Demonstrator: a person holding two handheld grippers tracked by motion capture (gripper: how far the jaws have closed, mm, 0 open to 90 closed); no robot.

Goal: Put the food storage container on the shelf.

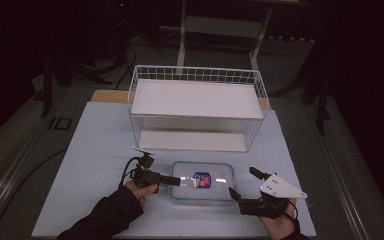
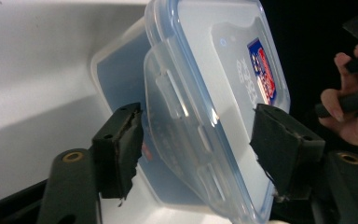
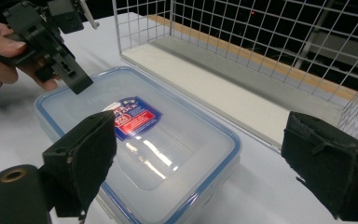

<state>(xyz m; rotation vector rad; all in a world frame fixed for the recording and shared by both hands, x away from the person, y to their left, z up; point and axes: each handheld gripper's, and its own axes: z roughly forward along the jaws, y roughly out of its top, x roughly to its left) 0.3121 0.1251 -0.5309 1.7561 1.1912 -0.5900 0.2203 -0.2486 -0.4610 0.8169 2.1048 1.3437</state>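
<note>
Left gripper (image 1: 172, 180) at the left end of a clear plastic container (image 1: 203, 181), jaws half closed astride its side latch flap (image 2: 182, 121), one above the lid, one beside the wall; contact unclear. Right gripper (image 1: 242, 184) spread wide, holding nothing, just beside the container's right end. Container flat on the white table (image 1: 90, 150), near edge, blue-rimmed lid on, red-and-blue label (image 1: 201, 180) on top. Behind it, a white wire shelf rack (image 1: 197, 107).
</note>
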